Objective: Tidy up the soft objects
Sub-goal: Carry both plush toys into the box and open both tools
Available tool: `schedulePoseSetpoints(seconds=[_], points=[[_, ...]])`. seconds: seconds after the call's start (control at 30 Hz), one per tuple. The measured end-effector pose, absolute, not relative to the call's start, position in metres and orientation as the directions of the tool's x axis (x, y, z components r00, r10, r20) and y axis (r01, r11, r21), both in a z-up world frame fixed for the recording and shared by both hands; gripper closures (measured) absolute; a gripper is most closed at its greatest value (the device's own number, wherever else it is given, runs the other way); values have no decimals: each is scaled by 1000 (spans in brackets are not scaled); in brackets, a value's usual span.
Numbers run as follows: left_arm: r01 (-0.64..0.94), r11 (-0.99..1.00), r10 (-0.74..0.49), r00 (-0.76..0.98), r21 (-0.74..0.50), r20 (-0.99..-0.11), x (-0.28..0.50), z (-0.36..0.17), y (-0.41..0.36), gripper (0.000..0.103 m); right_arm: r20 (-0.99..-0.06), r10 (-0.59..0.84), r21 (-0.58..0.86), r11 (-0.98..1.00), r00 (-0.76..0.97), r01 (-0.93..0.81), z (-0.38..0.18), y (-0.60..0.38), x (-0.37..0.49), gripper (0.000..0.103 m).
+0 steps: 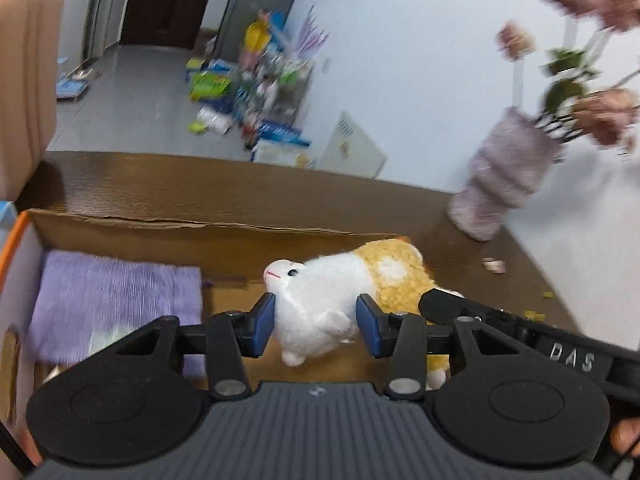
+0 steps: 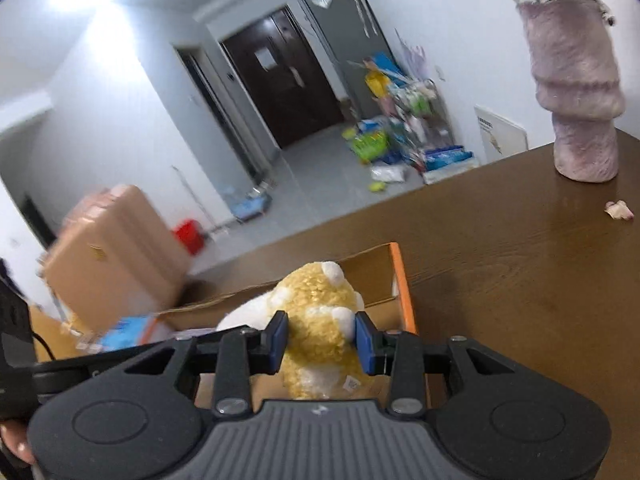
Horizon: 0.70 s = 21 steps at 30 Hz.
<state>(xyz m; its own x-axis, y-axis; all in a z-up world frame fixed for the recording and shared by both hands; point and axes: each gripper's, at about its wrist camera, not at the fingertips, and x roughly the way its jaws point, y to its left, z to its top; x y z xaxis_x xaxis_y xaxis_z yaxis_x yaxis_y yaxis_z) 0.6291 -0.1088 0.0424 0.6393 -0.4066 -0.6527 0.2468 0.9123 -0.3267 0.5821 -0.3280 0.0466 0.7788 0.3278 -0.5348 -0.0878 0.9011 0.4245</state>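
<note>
Plush toy (image 1: 320, 300) is pinched by left tool (image 1: 316, 326) and right tool (image 2: 321, 338).

Plush toy (image 1: 328, 300) over the cardboard box (image 1: 120, 222), folded cloth (image 1: 116, 304) inside at left.

Both grippers angle downward, side by side. The left gripper (image 1: 316, 322) and right gripper (image 2: 320, 342) each clamp something soft (blue pads pressing in).

Yellow-and-white plush toy (image 2: 316, 320) between the right gripper (image 2: 321, 338) jaws, above an open cardboard box (image 2: 384, 276).
</note>
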Motion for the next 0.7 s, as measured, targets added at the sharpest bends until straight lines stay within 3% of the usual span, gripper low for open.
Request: schedulePoseSetpoints(seconds=[0.2, 0.37, 0.63, 0.7], points=[[247, 933, -360, 600, -263, -715, 663, 18, -120, 63, -630, 191, 210, 975, 753, -71, 24, -296, 614, 65], [261, 921, -389, 613, -288, -688, 657, 25, -114, 62, -589, 114, 106, 992, 800, -63, 32, -289, 604, 60], [243, 949, -315, 722, -201, -615, 593, 96, -86, 57, -505, 102, 46, 995, 857, -92, 102, -286, 554, 48], [228, 959, -283, 750, -168, -598, 567, 117, -74, 46, -479, 108, 39, 994, 871, -101, 124, -288, 530, 44]])
